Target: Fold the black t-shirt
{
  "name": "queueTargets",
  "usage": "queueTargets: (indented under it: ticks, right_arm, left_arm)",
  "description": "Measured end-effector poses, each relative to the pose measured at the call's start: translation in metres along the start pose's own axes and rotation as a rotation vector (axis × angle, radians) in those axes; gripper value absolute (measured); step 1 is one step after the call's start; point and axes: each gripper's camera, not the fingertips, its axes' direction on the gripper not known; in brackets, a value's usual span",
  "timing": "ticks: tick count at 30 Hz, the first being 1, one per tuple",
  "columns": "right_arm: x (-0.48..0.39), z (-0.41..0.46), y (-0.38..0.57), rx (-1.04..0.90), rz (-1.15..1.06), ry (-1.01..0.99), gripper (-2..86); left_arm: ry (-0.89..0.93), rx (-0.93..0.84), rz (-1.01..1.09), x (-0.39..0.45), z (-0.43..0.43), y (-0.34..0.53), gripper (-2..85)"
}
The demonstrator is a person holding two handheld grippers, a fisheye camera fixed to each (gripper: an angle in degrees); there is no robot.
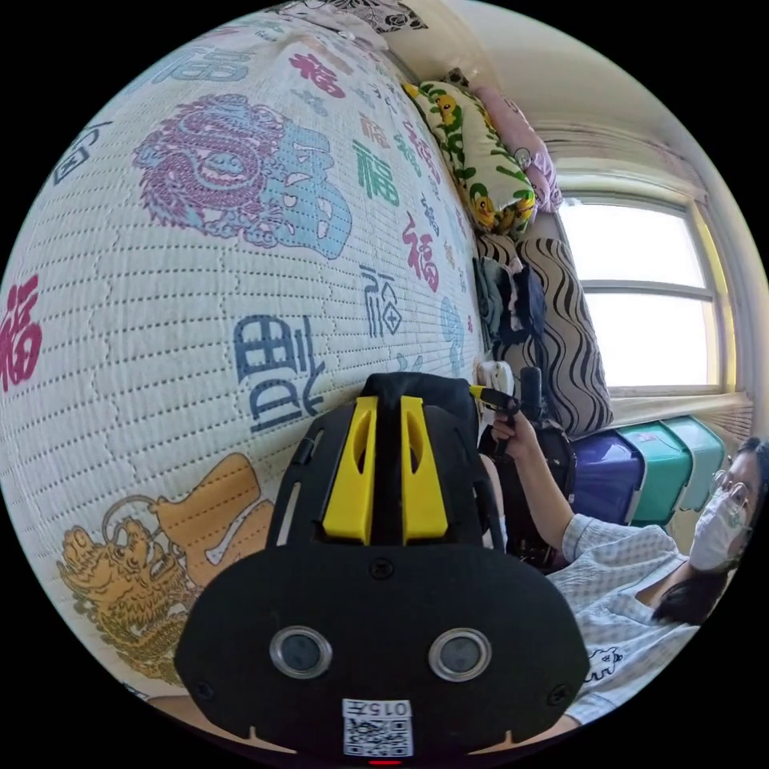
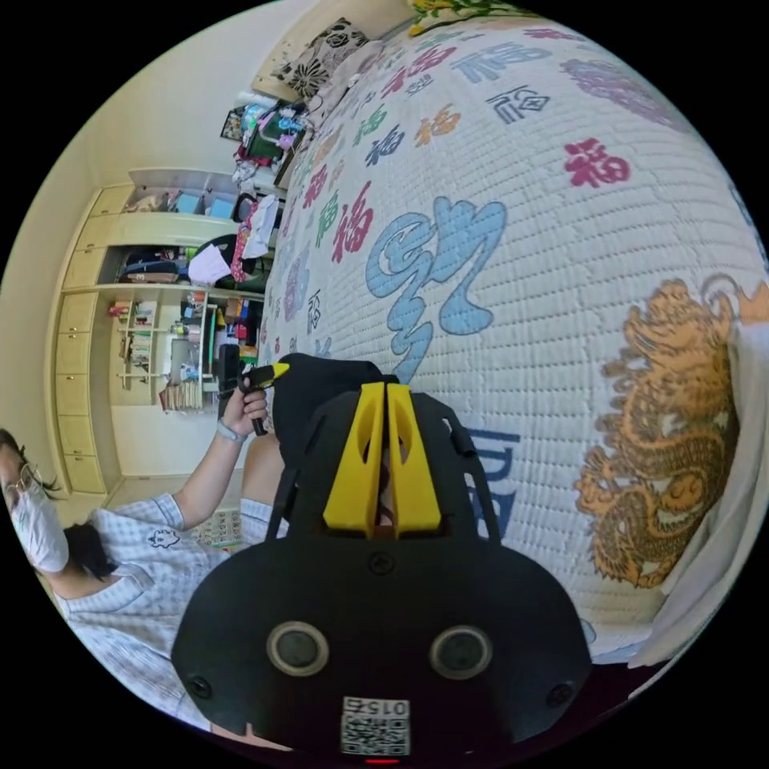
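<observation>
your left gripper [image 1: 388, 408] and right gripper [image 2: 388, 392] each clench black t-shirt [image 1: 416, 388] cloth over the quilt [image 1: 200, 304]; most of the shirt hides behind them.

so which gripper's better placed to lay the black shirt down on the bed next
Neither clearly. The left gripper and the right gripper each look shut on black t-shirt fabric, held by the quilted bed cover. Probably lower both together.
</observation>
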Motion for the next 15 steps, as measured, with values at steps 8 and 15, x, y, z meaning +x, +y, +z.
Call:
queueTargets:
  ticks: [8,15]
  right_arm:
    - [0.017,-0.012,0.008,0.055,-0.038,-0.064,5.3]
    - [-0.001,0.008,0.052,-0.163,-0.133,-0.009,10.5]
  left_arm:
    - [-0.033,0.025,0.07,0.014,-0.007,0.016,6.3]
    - [-0.049,-0.16,0.116,0.029,0.012,0.065,10.7]
